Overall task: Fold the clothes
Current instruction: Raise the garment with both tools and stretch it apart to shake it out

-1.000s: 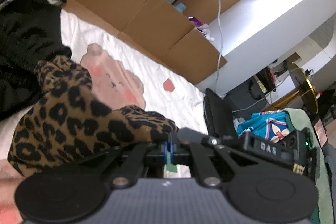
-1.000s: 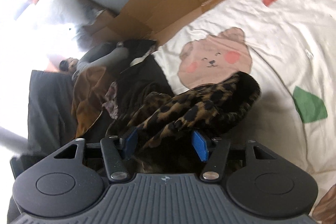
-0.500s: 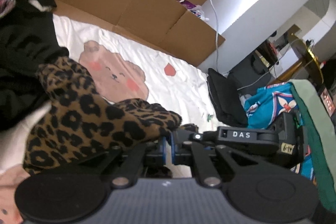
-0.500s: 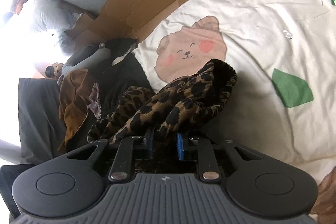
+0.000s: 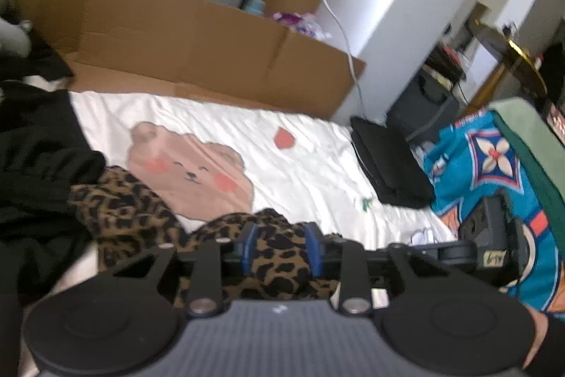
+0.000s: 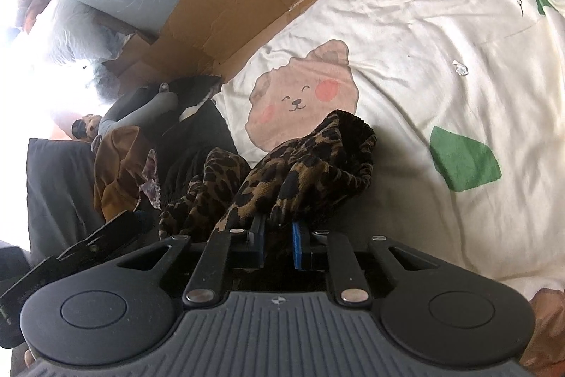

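Jaws of the left gripper (image 5: 280,248) are opening, with the leopard garment (image 5: 148,218) bunched between them, its fabric no longer being pinched flat. Jaws of the right gripper (image 6: 277,244) are closing on a fold of the same garment (image 6: 310,172), the blue pads pressing into it. That garment is lying crumpled on the bed sheet (image 6: 441,66), at about 7 o'clock of the printed bear (image 5: 192,170) in the left view, and trailing toward 9 o'clock into a black clothes pile (image 5: 31,172). Cardboard (image 5: 197,48) is standing along the sheet's 12 o'clock edge
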`<action>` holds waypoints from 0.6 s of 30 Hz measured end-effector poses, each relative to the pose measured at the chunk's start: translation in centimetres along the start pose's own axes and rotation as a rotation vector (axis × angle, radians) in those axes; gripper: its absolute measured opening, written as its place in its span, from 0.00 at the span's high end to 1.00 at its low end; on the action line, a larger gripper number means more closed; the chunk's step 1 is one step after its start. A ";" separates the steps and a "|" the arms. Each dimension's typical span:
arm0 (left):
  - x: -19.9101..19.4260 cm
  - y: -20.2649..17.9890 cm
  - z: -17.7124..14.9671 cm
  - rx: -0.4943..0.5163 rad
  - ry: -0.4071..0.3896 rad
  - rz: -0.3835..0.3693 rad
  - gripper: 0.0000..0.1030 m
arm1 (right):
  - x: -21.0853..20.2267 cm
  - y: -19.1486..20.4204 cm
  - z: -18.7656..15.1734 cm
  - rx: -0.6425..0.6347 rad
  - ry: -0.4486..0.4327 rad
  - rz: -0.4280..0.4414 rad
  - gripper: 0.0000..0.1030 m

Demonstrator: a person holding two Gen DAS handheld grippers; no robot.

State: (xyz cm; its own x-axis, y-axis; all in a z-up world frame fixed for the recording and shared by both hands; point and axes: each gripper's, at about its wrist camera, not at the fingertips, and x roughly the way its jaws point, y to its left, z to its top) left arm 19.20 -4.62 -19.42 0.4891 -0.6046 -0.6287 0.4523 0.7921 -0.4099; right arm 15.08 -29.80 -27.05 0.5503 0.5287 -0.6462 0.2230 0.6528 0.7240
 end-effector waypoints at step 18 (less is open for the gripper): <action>6.2 -0.9 -3.1 0.184 0.171 0.019 0.60 | 0.7 0.0 0.0 0.017 0.008 0.009 0.87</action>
State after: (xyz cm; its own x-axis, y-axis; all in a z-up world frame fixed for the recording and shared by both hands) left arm 19.53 -8.80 -25.05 0.3724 -0.5539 -0.7446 0.5800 0.7653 -0.2792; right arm 15.44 -29.44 -27.48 0.5462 0.5384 -0.6418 0.2319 0.6390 0.7334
